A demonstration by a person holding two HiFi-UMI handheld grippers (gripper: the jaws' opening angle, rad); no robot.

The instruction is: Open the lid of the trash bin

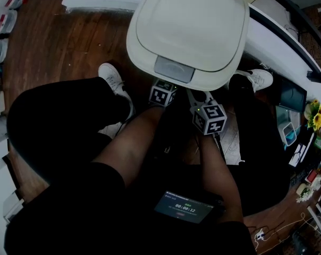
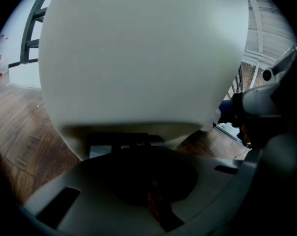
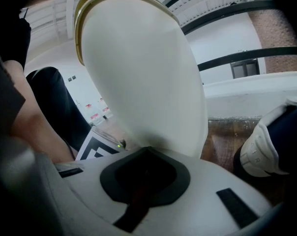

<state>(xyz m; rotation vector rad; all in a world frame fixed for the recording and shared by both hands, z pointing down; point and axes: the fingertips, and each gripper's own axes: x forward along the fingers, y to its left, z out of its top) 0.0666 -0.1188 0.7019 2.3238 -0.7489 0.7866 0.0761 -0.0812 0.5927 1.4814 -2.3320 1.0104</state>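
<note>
At upper centre of the head view, the trash bin lid (image 1: 189, 23) appears closed. Both the left hand-held gripper (image 2: 156, 200) and the right hand-held gripper (image 3: 136, 200) have jaws together, empty, near the grey front latch (image 1: 174, 69). Press or lift there, steadily

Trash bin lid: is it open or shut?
Shut. In the head view the trash bin lid lies flat and no opening shows.

Cream-white trash bin (image 1: 135, 49) upright on wooden floor (image 1: 70, 47), rounded lid (image 1: 189, 23) down, grey latch (image 1: 174, 69) at its near edge
</note>
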